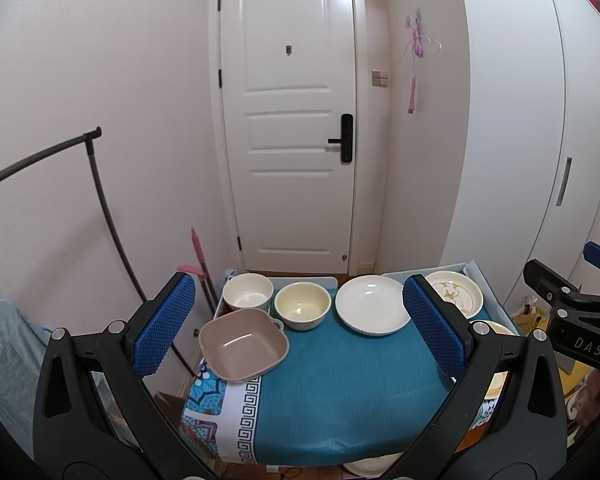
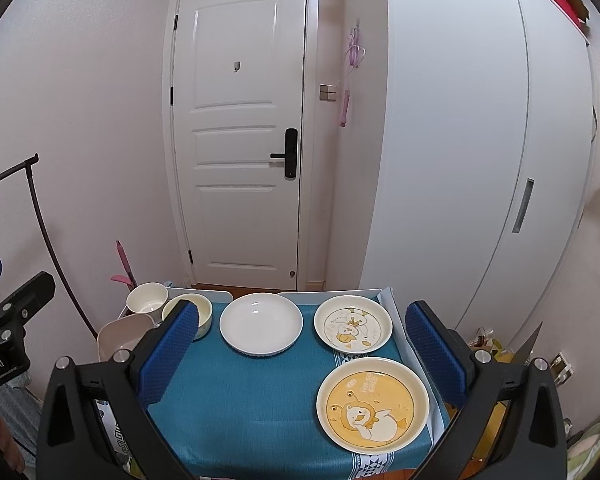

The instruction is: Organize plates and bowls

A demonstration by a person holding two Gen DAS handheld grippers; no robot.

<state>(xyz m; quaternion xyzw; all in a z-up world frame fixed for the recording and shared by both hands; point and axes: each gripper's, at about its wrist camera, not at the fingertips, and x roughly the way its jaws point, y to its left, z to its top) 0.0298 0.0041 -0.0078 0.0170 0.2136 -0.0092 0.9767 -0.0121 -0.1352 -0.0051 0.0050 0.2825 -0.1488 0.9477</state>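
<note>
Teal cloth covers the worktop, where bowls sit left and plates right, all unstacked. Both the left gripper and right gripper hover wide apart, holding nothing. The pink bowl overhangs the edge; a careless nudge could tip it off.

"DAS" on right hand-held gripper

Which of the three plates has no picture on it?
The plain white plate, mid-table at the far edge. The two plates to its right, the yellow duck plate and the pale duck plate, both carry cartoon prints.
</note>
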